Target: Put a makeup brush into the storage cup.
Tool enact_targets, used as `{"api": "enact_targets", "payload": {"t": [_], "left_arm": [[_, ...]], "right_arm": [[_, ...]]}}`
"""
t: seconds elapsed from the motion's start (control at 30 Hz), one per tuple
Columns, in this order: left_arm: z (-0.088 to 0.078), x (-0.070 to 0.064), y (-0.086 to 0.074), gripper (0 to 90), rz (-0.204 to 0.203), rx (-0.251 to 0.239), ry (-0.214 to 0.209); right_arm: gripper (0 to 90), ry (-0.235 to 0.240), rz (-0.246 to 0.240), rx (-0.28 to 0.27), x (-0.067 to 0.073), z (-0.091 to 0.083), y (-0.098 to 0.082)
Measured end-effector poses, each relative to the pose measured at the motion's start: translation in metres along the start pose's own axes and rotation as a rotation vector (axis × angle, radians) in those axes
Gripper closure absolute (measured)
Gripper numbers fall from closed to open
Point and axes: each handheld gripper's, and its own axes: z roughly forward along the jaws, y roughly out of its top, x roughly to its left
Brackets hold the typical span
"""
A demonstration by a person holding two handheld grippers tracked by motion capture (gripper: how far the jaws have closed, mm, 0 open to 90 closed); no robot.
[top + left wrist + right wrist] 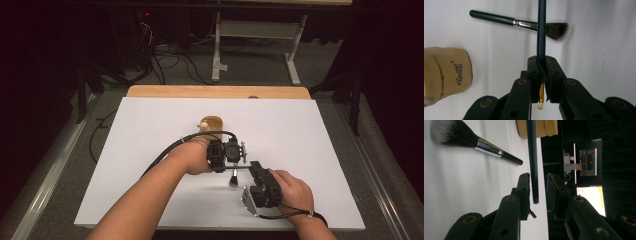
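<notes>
From the high view I see a white sheet (150, 150) covering the table, with a strip of bare wooden table edge (215, 91) at its 12 o'clock side. My left gripper (239, 152) sits near the sheet's centre, the person's left hand (192, 157) wrapped around it. The right gripper (256, 168) lies at about 4 o'clock from it, held by the right hand (292, 190). Between the two runs a thin dark rod (240, 167). A small brush (233, 179) lies on the sheet just at 6 o'clock of the left gripper. A tan wooden cup (212, 123) lies on its side at 12 o'clock of the left gripper.

In the left gripper view, my left gripper (541, 65) has its jaws pressed together on the rod (541, 30), which runs straight up to 12 o'clock. A pale yellowish tip (540, 98) shows between the jaws lower down. The brush (521, 23) lies flat on the sheet behind the rod, bristles toward 3 o'clock. The cup (447, 72) rests at 9 o'clock, with printed lettering on it.

In the right gripper view, my right gripper (537, 183) has its jaws standing apart, and the rod's end (533, 162) hangs in the gap between them, close to the left-hand jaw; I cannot tell whether it touches. The brush (471, 140) lies at 11 o'clock, the cup (537, 128) at 12 o'clock. Lit monitor screens (591, 180) glow at 3 o'clock.
</notes>
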Motion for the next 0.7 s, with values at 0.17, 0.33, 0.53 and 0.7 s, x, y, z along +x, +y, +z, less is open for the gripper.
{"api": "enact_targets", "payload": {"t": [0.17,0.33,0.53,0.7], "left_arm": [[0.0003,-0.0009,0.0007,82.9,-0.014,-0.010,-0.005],[-0.0004,0.0005,0.0005,82.9,-0.008,-0.009,0.000],[-0.0005,0.0001,0.0000,82.9,-0.018,-0.012,-0.005],[-0.0010,0.0009,-0.0006,82.9,-0.007,-0.010,-0.001]], "right_arm": [[79.5,0.000,-0.027,0.014,0.0000,-0.0020,0.0010],[83.1,0.002,-0.036,0.011,0.0003,-0.0023,0.0010],[85.9,0.006,-0.046,0.009,0.0005,-0.0025,0.0010],[86.8,0.012,-0.055,0.012,0.0021,-0.0020,0.0018]]}}
